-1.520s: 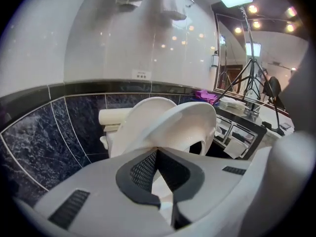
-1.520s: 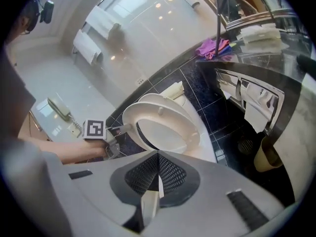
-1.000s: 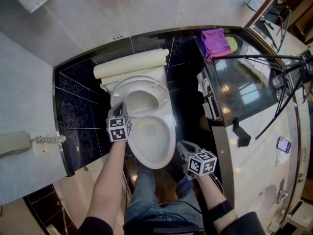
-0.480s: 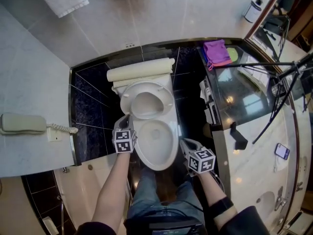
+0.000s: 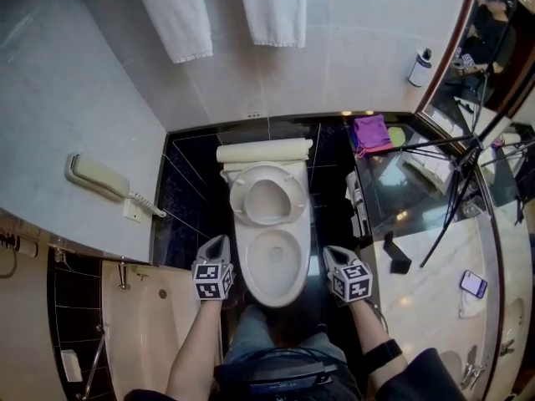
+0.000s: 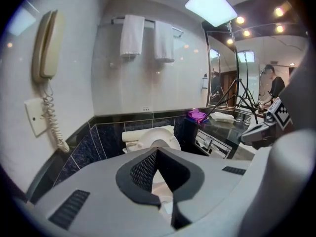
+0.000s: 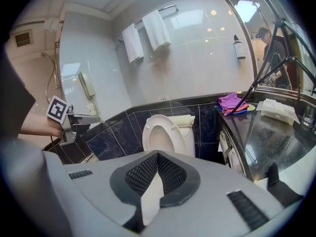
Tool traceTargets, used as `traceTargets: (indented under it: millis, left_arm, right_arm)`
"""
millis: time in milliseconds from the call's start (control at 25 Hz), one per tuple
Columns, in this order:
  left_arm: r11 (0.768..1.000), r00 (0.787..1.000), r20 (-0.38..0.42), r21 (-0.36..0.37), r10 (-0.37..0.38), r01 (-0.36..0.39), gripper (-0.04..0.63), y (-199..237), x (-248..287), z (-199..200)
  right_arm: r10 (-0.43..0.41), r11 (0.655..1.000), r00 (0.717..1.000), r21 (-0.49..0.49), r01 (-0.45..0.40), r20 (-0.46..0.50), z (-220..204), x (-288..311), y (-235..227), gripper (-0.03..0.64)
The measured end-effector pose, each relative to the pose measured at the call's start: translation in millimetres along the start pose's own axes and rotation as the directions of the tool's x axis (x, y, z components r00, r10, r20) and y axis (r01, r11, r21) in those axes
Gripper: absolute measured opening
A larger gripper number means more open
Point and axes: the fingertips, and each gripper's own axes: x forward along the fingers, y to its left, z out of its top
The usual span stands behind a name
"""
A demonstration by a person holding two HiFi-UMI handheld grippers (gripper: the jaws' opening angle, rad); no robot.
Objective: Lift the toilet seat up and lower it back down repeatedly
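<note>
The white toilet stands in the middle of the head view with its seat (image 5: 269, 194) raised upright against the tank and the bowl (image 5: 274, 267) uncovered. My left gripper (image 5: 216, 244) hangs shut left of the bowl's front, touching nothing. My right gripper (image 5: 333, 254) is shut and empty to the right of the bowl. In the left gripper view the shut tips (image 6: 157, 151) point at the raised seat (image 6: 159, 136), well short of it. The right gripper view shows its shut tips (image 7: 158, 153) below the upright seat (image 7: 163, 132), and the left gripper (image 7: 74, 120) off to the left.
A black counter (image 5: 418, 182) with a purple cloth (image 5: 371, 132) and tripod legs (image 5: 456, 182) flanks the toilet's right. Two white towels (image 5: 226, 7) hang on the back wall; a wall phone (image 5: 96, 178) is at left. A bathtub (image 5: 155, 324) lies at lower left.
My left gripper has drawn back from the raised seat's left side towards me and risen. The right gripper has lifted a little. The seat stays upright.
</note>
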Motion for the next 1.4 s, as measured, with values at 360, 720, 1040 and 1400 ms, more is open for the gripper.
traceTargets:
  millis: [360, 720, 1040, 1400]
  left_arm:
    - [0.998, 0.998, 0.047, -0.053, 0.044, -0.041, 0.0, -13.0, -92.1, -1.9]
    - [0.996, 0.995, 0.078, -0.068, 0.058, -0.053, 0.0, -20.9, -141.4, -6.0]
    - [0.996, 0.994, 0.092, -0.067, 0.06, -0.054, 0.0, -29.6, -154.8, -13.4]
    - [0.997, 0.995, 0.07, -0.05, 0.065, -0.062, 0.0, -24.0, -150.6, -20.3]
  right_arm:
    - [-0.033, 0.999, 0.997, -0.034, 0.035, 0.067, 20.8, -57.2, -12.0, 0.017]
    - [-0.051, 0.998, 0.994, -0.028, 0.054, 0.099, 11.8, -94.9, -9.6, 0.017]
    - [-0.052, 0.998, 0.995, -0.029, 0.054, 0.083, -4.0, -102.2, -7.3, 0.017]
    - [-0.046, 0.995, 0.997, -0.086, 0.051, 0.057, -2.8, -86.4, 1.9, 0.017]
